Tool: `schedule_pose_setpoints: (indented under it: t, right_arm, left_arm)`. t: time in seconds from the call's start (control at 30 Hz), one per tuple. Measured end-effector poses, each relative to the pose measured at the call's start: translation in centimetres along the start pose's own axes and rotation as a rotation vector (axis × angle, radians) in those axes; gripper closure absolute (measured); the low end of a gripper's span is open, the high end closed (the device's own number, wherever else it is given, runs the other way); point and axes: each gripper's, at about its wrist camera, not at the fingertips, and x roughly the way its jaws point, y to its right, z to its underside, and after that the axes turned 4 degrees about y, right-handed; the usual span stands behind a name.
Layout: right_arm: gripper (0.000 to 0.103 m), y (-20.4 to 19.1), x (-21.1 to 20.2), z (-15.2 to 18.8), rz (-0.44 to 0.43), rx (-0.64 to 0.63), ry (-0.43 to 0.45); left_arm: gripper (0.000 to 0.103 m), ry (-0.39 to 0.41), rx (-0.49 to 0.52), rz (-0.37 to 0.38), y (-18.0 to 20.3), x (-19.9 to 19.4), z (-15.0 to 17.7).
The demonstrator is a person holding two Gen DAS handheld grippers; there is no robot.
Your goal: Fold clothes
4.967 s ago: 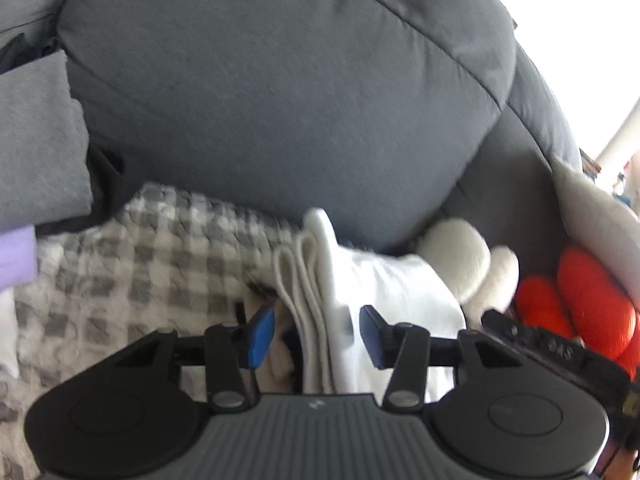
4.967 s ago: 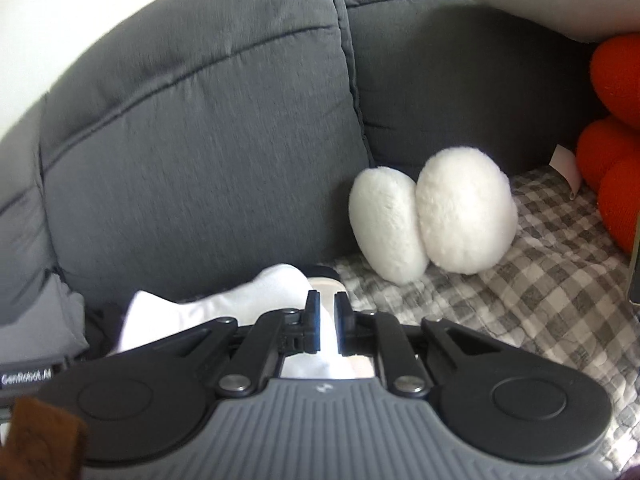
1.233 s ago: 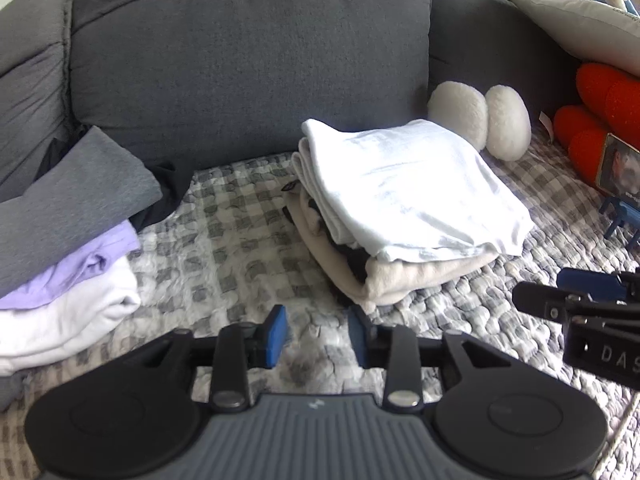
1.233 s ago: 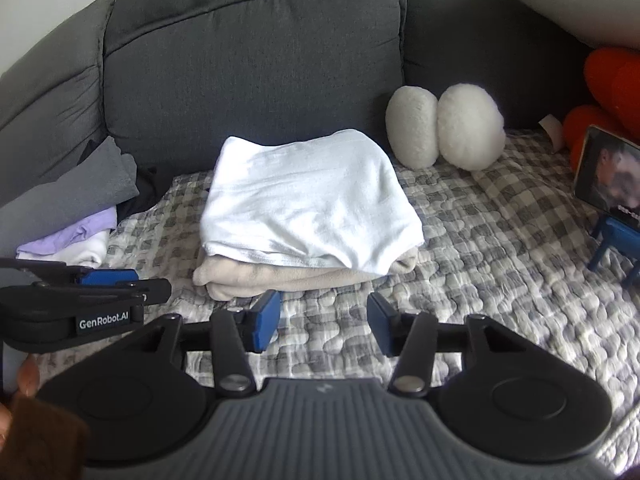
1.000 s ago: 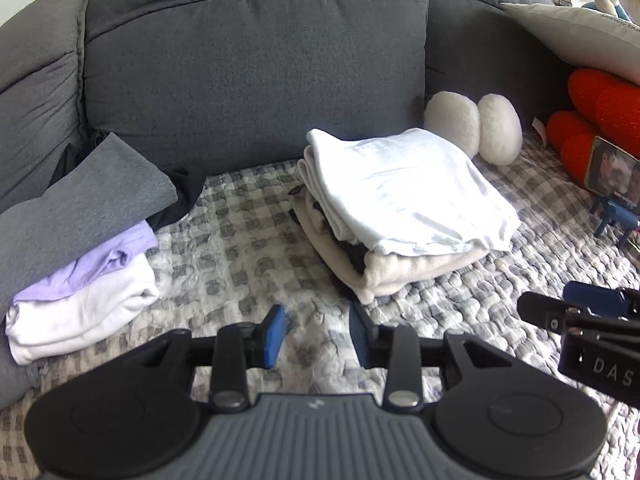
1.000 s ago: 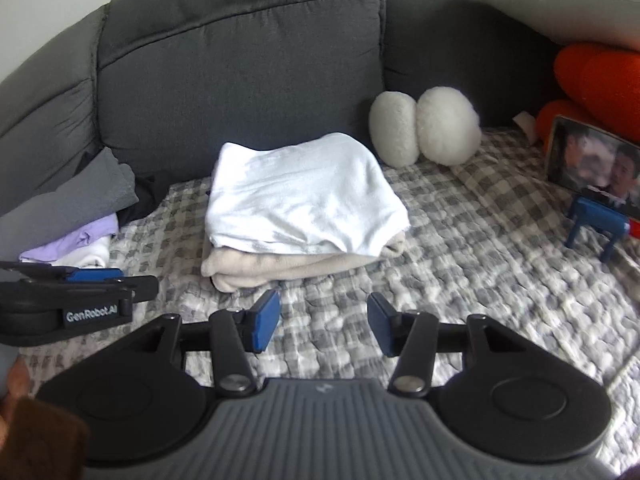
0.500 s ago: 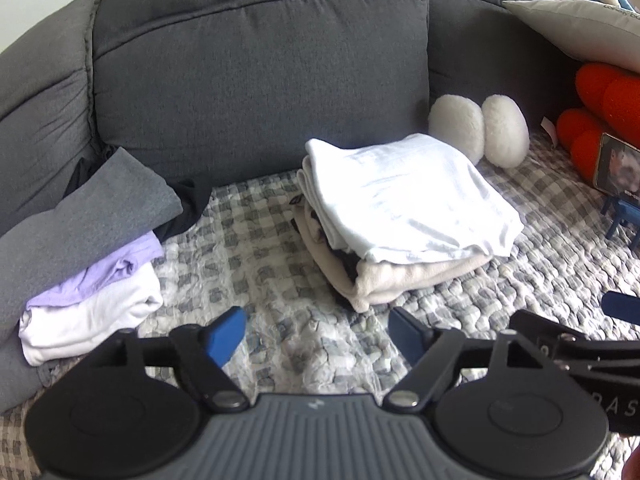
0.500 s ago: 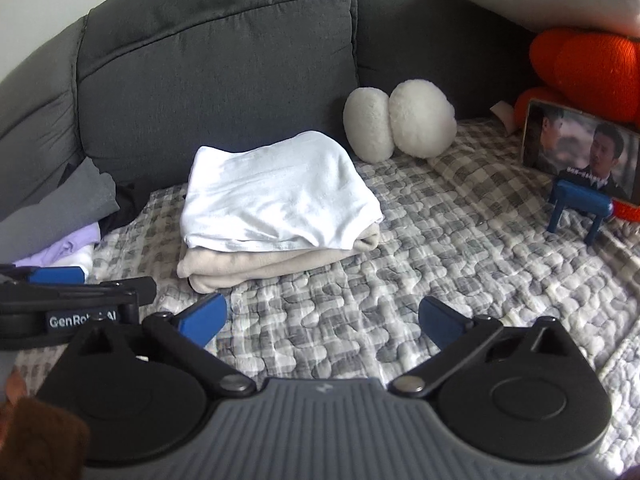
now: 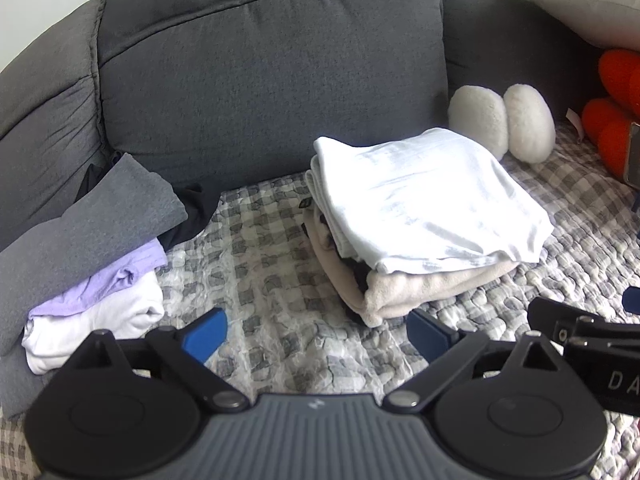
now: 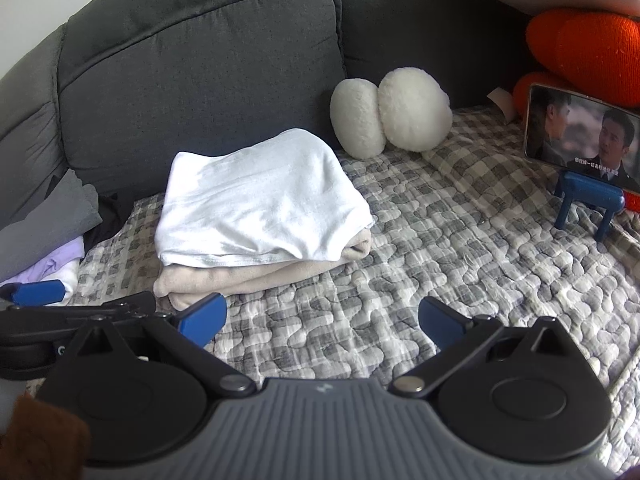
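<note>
Left gripper [image 9: 316,332], right gripper [image 10: 322,318]: jaws just spread wide, nothing between, hovering over checked quilt [image 10: 460,240]. Folded white shirt [image 10: 256,204] at 11 o'clock atop beige one [image 10: 240,276], likely stacked as finished; pile [image 9: 92,248] at 9 o'clock probably waiting

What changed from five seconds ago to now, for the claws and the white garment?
Both claws have let go of the folded white garment, drawn back from the sofa, and just opened wide: left claw and right claw hold nothing. The garment now rests on the beige one. The grey, lilac and white pile stayed put.
</note>
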Motion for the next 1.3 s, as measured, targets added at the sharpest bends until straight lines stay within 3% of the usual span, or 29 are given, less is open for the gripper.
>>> schedule_pose_setpoints:
  t: [0.63,1.3]
  right_arm:
    - [0.0,0.5,0.8,-0.1,0.038,0.009,-0.052]
    - [0.0,-0.1,1.7,0.0,0.057,-0.035,-0.073]
  left_arm:
    - [0.001,-0.005,0.011,-0.024,1.0,1.3,0.5]
    - [0.001,-0.035,-0.023,0.016,0.3,2.5,0.7]
